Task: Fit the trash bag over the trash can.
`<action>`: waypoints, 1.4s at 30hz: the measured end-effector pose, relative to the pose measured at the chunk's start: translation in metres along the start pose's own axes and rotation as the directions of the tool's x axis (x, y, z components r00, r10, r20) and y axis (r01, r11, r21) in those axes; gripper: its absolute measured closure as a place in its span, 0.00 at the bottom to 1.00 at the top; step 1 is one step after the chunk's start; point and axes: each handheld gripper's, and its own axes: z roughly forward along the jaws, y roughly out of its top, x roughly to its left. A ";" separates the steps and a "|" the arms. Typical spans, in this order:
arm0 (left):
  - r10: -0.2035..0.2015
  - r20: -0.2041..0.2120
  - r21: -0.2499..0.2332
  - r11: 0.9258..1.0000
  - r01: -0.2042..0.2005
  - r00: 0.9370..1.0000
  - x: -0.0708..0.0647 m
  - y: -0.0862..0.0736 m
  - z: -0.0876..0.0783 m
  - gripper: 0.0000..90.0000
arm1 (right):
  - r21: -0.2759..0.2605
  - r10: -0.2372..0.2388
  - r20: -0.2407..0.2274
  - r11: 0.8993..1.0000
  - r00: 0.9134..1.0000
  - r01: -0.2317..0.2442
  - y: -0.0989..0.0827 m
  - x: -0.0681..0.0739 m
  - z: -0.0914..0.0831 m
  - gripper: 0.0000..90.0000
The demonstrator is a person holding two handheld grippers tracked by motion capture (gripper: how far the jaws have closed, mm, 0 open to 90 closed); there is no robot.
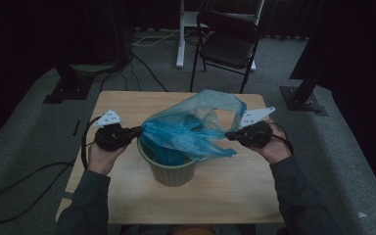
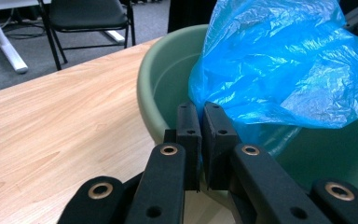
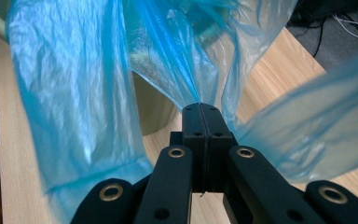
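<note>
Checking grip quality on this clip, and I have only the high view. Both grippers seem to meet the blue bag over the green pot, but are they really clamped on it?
Observer: Yes for the right gripper: in its own view the jaws are shut tight on a gathered pinch of the blue bag.
Operator: And the left one?
Observer: The left gripper has its jaws nearly together at the bag's edge, just above the green pot; a thin slit stays between them, and I cannot tell whether film is caught there.
Operator: Is the bag inside the pot?
Observer: In the left gripper view its lower part hangs inside the pot's wall.
</note>
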 end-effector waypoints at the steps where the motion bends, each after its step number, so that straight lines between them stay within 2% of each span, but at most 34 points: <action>1: -0.001 -0.009 -0.002 1.000 0.001 1.000 0.001 0.000 -0.001 0.96 | 0.000 0.005 -0.002 1.000 1.000 -0.005 -0.001 0.000 0.000 1.00; 7: -0.019 -0.019 -0.010 1.000 0.019 1.000 0.004 -0.002 -0.004 0.96 | 0.003 0.015 0.000 1.000 1.000 -0.015 -0.004 -0.002 -0.004 1.00; 11: -0.006 -0.023 -0.006 1.000 0.006 1.000 0.000 0.000 -0.002 0.96 | -0.038 0.020 -0.031 0.999 0.999 -0.021 -0.003 -0.002 -0.007 1.00; 15: -0.001 -0.021 -0.004 1.000 0.001 1.000 -0.002 0.001 0.001 0.96 | -0.106 0.004 -0.077 0.994 0.997 -0.013 0.008 0.003 -0.008 0.90; 22: 0.002 -0.021 -0.004 1.000 -0.002 1.000 -0.003 0.000 0.003 0.96 | -0.139 -0.017 -0.091 0.990 0.996 0.004 0.026 0.008 0.002 0.79; 23: 0.003 -0.020 -0.003 1.000 -0.003 1.000 -0.004 0.001 0.003 0.95 | -0.152 -0.019 -0.112 0.988 0.994 0.002 0.031 0.008 0.007 0.76; 26: 0.005 -0.020 -0.005 1.000 -0.005 1.000 -0.004 0.001 0.003 0.95 | -0.148 -0.016 -0.109 0.989 0.994 0.000 0.036 0.009 0.013 0.72; 27: 0.003 -0.019 -0.007 1.000 -0.003 1.000 -0.004 0.001 0.003 0.95 | -0.114 -0.012 -0.105 0.993 0.994 0.000 0.040 0.010 0.022 0.69; 31: 0.007 -0.018 -0.010 1.000 -0.007 1.000 -0.004 0.001 0.001 0.93 | -0.081 -0.007 -0.092 0.997 0.996 0.000 0.041 0.009 0.029 0.69; 32: 0.009 -0.019 -0.013 1.000 -0.010 1.000 -0.004 0.002 0.000 0.89 | -0.052 0.008 -0.102 0.999 0.995 -0.013 0.041 0.008 0.037 0.84; 35: 0.016 -0.014 -0.021 1.000 -0.016 1.000 -0.005 0.005 -0.002 0.82 | -0.045 0.009 -0.112 0.999 0.994 -0.014 0.042 0.007 0.037 0.97; 40: 0.025 -0.003 -0.037 0.999 -0.025 1.000 -0.008 0.014 -0.002 0.68 | -0.045 0.001 -0.110 0.999 0.994 -0.006 0.044 0.008 0.034 1.00; 42: 0.037 0.009 -0.049 0.998 -0.037 0.999 -0.010 0.019 -0.001 0.66 | -0.047 0.000 -0.109 0.999 0.994 -0.005 0.044 0.008 0.033 1.00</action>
